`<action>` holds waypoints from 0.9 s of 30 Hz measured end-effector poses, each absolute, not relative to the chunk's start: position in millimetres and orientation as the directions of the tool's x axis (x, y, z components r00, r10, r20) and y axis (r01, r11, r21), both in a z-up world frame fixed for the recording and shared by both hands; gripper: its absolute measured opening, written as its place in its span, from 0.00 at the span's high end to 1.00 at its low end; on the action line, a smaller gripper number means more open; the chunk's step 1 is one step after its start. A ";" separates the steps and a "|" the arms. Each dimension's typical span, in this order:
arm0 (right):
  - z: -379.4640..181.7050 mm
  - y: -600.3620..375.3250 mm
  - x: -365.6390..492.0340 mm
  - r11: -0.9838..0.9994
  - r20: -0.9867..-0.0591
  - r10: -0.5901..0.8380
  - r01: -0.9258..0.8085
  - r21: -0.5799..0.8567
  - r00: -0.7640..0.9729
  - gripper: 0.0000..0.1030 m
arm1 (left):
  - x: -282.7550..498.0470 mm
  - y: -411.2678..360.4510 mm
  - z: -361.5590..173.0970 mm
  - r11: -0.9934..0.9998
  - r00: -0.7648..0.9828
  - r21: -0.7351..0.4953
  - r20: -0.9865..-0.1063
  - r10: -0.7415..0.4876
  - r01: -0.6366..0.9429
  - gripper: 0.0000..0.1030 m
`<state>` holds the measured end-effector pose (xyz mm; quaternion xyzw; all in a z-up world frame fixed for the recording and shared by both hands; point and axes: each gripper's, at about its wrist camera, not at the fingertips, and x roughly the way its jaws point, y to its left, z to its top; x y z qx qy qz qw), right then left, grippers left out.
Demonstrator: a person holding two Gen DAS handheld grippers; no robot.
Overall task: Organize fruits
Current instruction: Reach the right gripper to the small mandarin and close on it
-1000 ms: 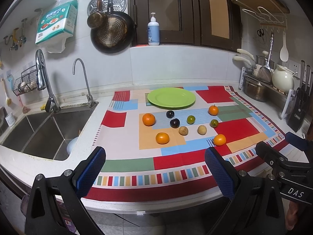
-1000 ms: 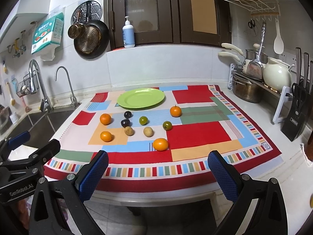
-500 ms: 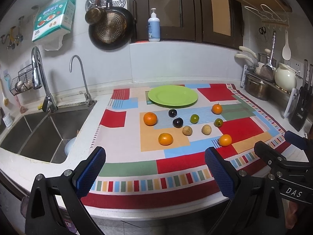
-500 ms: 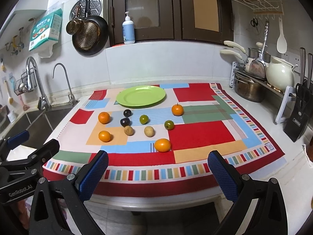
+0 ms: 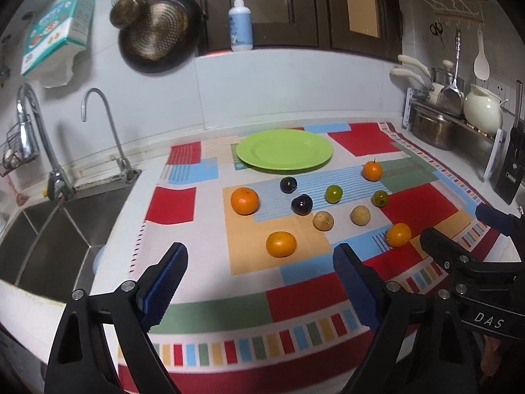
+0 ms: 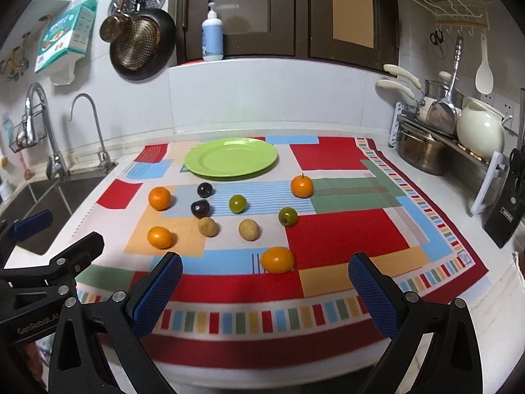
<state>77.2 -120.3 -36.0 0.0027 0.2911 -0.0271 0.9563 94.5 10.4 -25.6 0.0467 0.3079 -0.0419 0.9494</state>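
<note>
Fruits (image 5: 281, 244) on patterned cloth (image 5: 174, 200), ahead of both tools, left tool (image 5: 259, 279) closing empty, right tool (image 6: 265, 282) wide

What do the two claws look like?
Both are black plastic frames with silver screws and two fingers tipped with blue, bumpy pads. The left claw has white letters reading GenRobot.AI on its side, seen from the right camera. The right claw has DAS in white letters on its side, seen from the left camera. No cables or sleeves show.

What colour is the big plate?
Bright green. The plate shows best in the right wrist view.
</note>
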 end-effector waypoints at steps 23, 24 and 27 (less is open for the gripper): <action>-98.8 -137.6 150.1 0.994 -0.710 -0.064 0.107 0.017 0.701 0.28 | 177.2 -7.6 -86.1 0.976 0.669 0.041 -0.735 -0.115 0.214 0.42; -100.1 -138.2 151.5 0.994 -0.713 -0.061 0.106 0.019 0.698 0.29 | 178.6 -8.2 -87.2 0.976 0.665 0.039 -0.738 -0.116 0.214 0.43; -102.7 -139.1 154.7 0.995 -0.724 -0.050 0.097 0.023 0.688 0.34 | 182.4 -9.3 -90.4 0.976 0.654 0.039 -0.748 -0.114 0.215 0.51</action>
